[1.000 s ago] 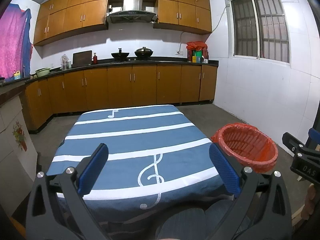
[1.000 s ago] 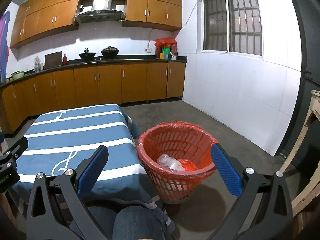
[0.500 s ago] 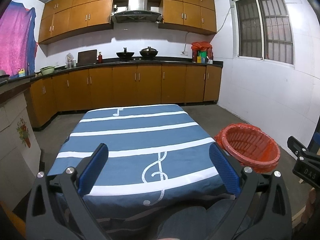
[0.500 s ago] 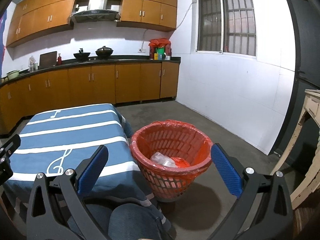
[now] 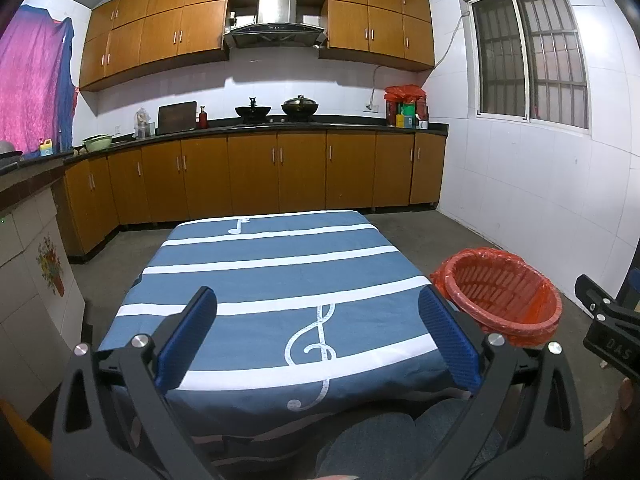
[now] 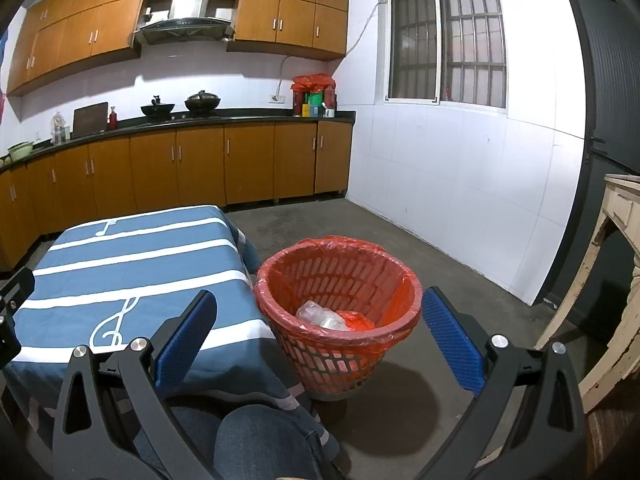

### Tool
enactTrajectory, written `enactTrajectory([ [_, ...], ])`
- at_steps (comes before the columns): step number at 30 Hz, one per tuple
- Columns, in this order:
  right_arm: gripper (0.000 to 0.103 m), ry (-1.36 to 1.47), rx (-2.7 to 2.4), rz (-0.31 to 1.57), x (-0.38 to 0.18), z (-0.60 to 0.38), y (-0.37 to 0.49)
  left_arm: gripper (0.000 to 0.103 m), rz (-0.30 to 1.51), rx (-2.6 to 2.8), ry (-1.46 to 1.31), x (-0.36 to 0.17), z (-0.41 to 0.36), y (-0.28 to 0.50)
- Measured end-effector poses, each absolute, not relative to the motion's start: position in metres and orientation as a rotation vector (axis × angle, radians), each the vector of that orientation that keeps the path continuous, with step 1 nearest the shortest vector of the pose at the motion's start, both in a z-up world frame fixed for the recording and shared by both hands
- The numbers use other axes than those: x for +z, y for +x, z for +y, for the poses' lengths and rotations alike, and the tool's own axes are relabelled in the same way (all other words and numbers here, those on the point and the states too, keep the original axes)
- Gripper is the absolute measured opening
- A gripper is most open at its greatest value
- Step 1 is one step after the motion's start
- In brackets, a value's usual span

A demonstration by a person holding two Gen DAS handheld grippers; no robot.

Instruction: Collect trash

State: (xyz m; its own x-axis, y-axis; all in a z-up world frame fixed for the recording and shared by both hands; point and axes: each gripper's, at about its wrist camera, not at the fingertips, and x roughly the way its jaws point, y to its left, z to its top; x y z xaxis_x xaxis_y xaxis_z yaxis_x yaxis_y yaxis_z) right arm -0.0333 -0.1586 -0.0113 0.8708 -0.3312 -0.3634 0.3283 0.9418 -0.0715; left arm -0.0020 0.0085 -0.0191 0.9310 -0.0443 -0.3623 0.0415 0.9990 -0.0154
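Observation:
A red mesh trash basket [image 6: 340, 322] with a red plastic liner stands on the floor right of the table; clear crumpled plastic [image 6: 320, 316] and a red scrap lie inside it. The same basket [image 5: 500, 288] shows at the right of the left wrist view. My left gripper [image 5: 318, 336] is open over the near part of the blue striped tablecloth [image 5: 272, 276], holding nothing. My right gripper [image 6: 320, 336] is open, held above and short of the basket, also with nothing in it. No loose trash shows on the cloth.
Brown kitchen cabinets [image 5: 256, 172] and a dark counter run along the back wall. A person's knees in jeans [image 6: 260, 440] sit at the table's near edge. A pale wooden piece of furniture [image 6: 616, 280] stands at the right. Grey floor [image 6: 420, 248] spreads around the basket.
Both grippers have risen and pulled back a little, so the table and the basket sit lower and farther in view. Both stay open.

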Motion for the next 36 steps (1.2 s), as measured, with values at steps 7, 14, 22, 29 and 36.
enactTrajectory([
  [7, 0.101, -0.003, -0.338, 0.382, -0.0124, -0.1597, -0.0333, 0.099, 0.369, -0.046, -0.005, -0.0186, 0.0081, -0.0032],
  [14, 0.101, -0.002, -0.336, 0.383, -0.0123, -0.1596, -0.0333, 0.099, 0.369, -0.045, -0.006, -0.0188, 0.0077, -0.0038],
  [22, 0.101, -0.001, -0.337, 0.385, -0.0122, -0.1590, -0.0332, 0.099, 0.375, -0.047, -0.007, -0.0186, 0.0089, -0.0037],
  [29, 0.101, 0.000, -0.334, 0.389, -0.0160, -0.1583, -0.0333, 0.099, 0.385, -0.047, -0.012, -0.0190, 0.0096, -0.0019],
  [36, 0.101, 0.000, -0.333, 0.393, -0.0169, -0.1585, -0.0331, 0.099, 0.389, -0.048, -0.012, -0.0197, 0.0096, -0.0011],
])
